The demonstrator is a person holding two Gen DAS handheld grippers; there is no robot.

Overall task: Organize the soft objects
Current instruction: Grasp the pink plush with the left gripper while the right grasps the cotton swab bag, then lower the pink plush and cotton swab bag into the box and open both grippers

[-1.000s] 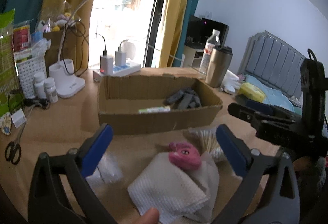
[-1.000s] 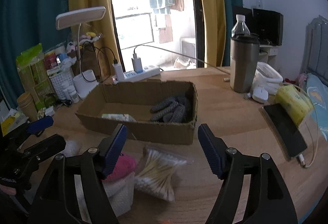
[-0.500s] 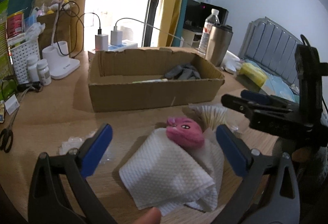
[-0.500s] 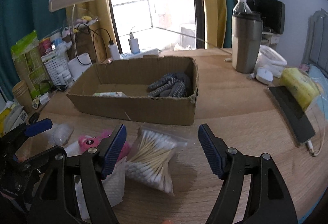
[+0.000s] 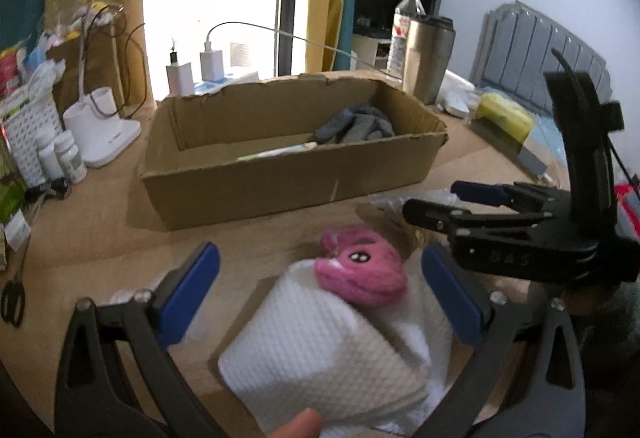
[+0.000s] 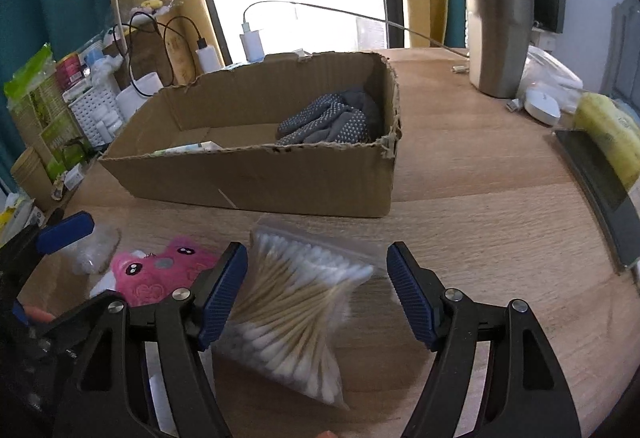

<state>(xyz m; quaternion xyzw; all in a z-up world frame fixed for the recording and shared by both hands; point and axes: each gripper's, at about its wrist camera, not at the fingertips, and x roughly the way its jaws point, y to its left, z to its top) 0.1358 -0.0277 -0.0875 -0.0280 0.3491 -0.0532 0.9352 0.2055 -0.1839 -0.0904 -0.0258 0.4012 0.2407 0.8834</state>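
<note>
We see the right tongs [image 6: 316, 290] gaping wide around a bag of cotton swabs [image 6: 296, 322] on the desk [image 6: 480, 222], pads not touching it. The left tongs [image 5: 320, 290] spread wide over a white cloth [image 5: 316, 354] bearing a pink plush [image 5: 360, 270]. Beyond, the cardboard box [image 6: 256, 173] holds grey gloves [image 6: 328, 119].

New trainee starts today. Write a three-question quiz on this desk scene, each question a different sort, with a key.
1. True or false: the pink plush toy lies on the white towel.
2. The bag of cotton swabs sits between the fingers of which gripper? A) left gripper B) right gripper C) neither
3. Fill in: inside the cardboard box lie grey dotted ____.

Key: 1 true; 2 B; 3 gloves.
</note>
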